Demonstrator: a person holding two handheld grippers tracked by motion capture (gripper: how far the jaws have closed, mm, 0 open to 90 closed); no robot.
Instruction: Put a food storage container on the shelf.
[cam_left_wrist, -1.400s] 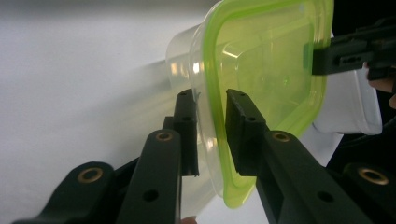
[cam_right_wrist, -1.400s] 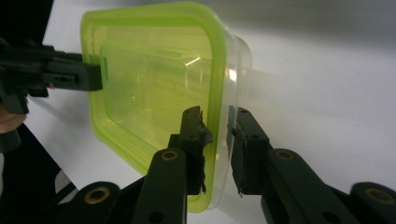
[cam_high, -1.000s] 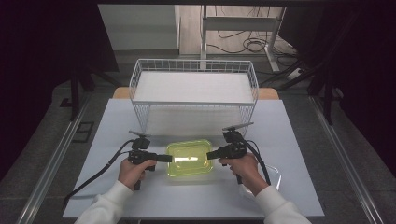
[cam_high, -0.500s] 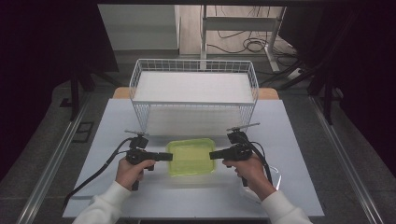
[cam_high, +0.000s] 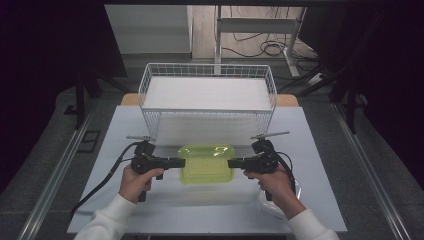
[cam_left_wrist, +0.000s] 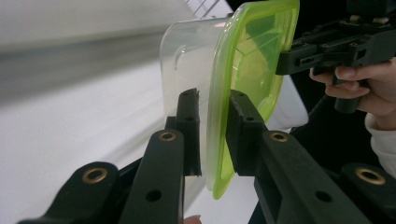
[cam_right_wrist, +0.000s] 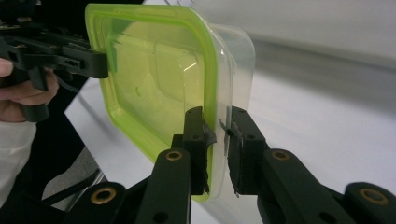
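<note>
Green-lidded container (cam_high: 206, 163) between both hand-held grippers

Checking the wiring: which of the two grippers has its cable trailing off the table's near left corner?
The left gripper, clamped on the left rim of the green-lidded container. The right gripper's cable loops close behind its own hand instead.

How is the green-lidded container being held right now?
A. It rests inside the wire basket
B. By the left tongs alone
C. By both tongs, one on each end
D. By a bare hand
C: the left tongs and right tongs each clamp an opposite rim of the container.
</note>
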